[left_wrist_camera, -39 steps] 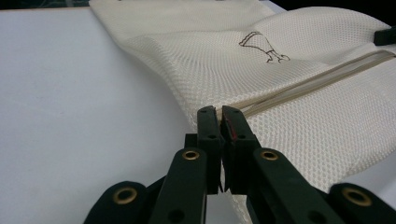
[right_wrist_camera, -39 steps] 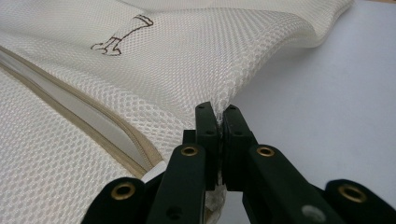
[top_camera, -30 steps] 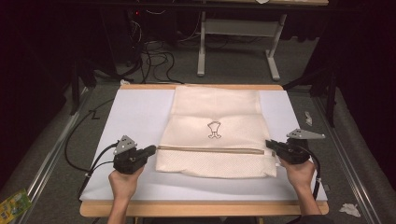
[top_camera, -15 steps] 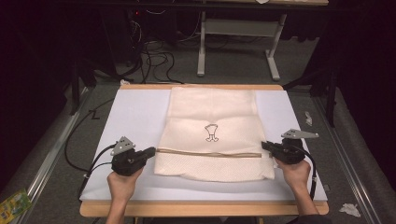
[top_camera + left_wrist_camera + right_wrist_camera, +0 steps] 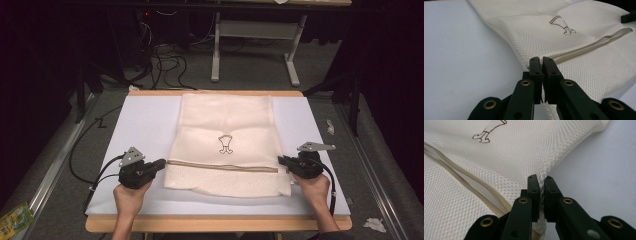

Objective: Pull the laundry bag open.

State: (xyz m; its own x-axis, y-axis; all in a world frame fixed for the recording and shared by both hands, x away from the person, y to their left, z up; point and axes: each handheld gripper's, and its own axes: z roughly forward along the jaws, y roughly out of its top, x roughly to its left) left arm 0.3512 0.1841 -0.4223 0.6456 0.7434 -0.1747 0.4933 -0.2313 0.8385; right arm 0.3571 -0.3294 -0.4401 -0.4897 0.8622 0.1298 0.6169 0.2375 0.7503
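A cream mesh bag (image 5: 226, 117) lies flat on the white mat (image 5: 142, 125), with a tan zipper (image 5: 220, 166) across its near part and a small dark outline drawing (image 5: 226, 144) above it. My left gripper (image 5: 162, 163) is shut on the bag's left edge by the zipper end; up close, its jaws (image 5: 541, 60) pinch the mesh (image 5: 579, 30). My right gripper (image 5: 280, 160) is shut on the bag's right edge at the same height. Mesh (image 5: 524, 152) bunches between its closed tips (image 5: 541, 178). Both grippers lie low on the mat and point inward at each other.
The mat covers a wooden table (image 5: 215, 223). Black cables (image 5: 82, 150) trail off the left side onto the grey floor. A metal table frame (image 5: 252, 35) stands beyond the far edge. Bits of paper (image 5: 372, 224) lie on the floor at right.
My right gripper has slid a little inward and toward me with the bag's right edge. The left gripper has stayed put.
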